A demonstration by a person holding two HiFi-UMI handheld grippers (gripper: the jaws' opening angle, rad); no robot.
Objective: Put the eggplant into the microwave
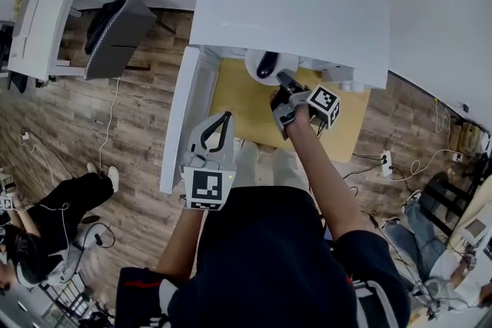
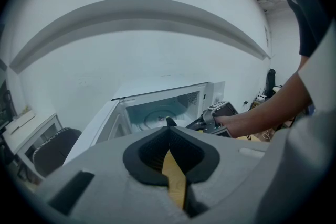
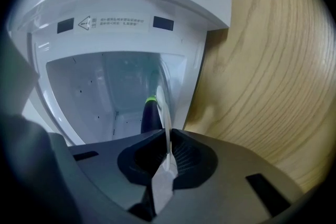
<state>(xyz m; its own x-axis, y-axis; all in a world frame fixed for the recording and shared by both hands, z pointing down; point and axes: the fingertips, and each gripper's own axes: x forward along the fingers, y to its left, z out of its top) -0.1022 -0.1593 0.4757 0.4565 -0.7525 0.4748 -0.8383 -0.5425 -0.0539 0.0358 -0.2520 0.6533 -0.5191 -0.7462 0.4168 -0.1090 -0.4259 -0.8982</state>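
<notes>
The microwave (image 1: 292,4) is a smooth white box on a pale wood-grain table (image 1: 231,104), its door (image 1: 181,119) swung open to the left. The right gripper (image 1: 286,84) reaches into the opening with its ribbed black pads clamped on the rim of a thin white plate (image 3: 161,107), which its own view shows almost edge-on as a narrow curved sliver. On that plate lies the eggplant (image 3: 151,115), glossy, dark purple and tapered, with a bright green band at its far end. It sits within the cavity, whose pale walls are dotted with small holes. From the head view the eggplant (image 1: 265,64) is a dark oval on the round plate (image 1: 250,67), and the microwave's top cuts off its far part. The right gripper's body hides the eggplant's near end in that gripper's view. The left gripper (image 1: 225,117) is held back beside the door, over the plank floor (image 1: 146,188). In its own view its jaw tips meet with nothing between them (image 2: 168,128). The glass turntable inside is faint and hard to make out.
</notes>
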